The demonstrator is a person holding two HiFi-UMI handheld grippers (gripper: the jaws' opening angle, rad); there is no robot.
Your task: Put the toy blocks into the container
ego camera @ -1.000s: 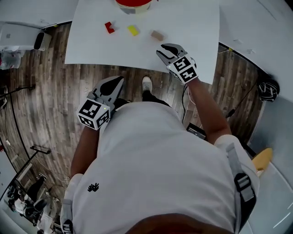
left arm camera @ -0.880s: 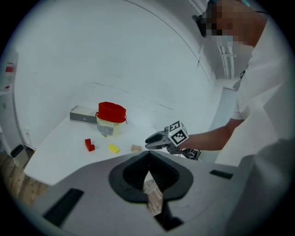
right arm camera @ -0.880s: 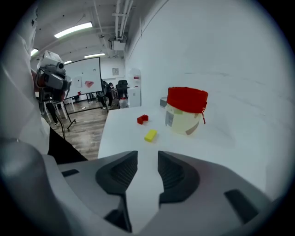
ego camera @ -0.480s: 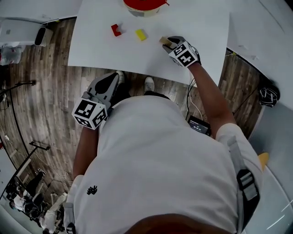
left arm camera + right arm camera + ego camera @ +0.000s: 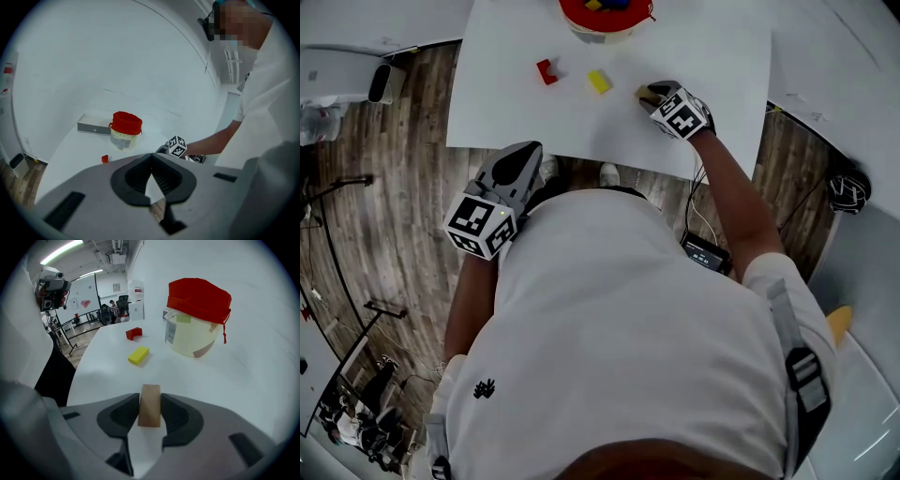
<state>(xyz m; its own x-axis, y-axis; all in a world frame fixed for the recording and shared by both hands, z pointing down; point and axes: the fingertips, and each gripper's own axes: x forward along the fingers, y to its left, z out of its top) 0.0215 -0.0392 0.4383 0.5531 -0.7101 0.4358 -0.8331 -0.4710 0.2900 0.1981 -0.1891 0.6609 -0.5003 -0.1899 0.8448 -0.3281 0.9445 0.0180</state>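
Tan wood: a block (image 5: 150,413) lying flat on the white worktop (image 5: 243,380), on the near side of the container (image 5: 187,336) and well apart from it. Sits between the jaws of the right tool (image 5: 150,398), which are closing, pads up against its two long sides. Grasped, then, or as good as. Not raised off the worktop, as far as can be judged.

Further out, a yellow block (image 5: 138,355), also on the near side of the container but closer to it than the tan one. Beyond that a red block (image 5: 133,333) with a notch in it, off to the container's left. Both loose, nothing touching them.

The container itself: a pale tub with red cloth round its rim, standing toward the far edge of the worktop. From the head view, a few coloured pieces inside, yellow and blue among them.

Left tool (image 5: 150,157): clenched on nothing, tips together, held back past the worktop's near edge, over the wooden floor (image 5: 384,187), farthest of all from the container.

Progress, as a judgement: partly done. Some blocks in, three out, one of those three in the grip. Left to do: lift the tan block, carry it over the red rim, let go, then the same for yellow and red.
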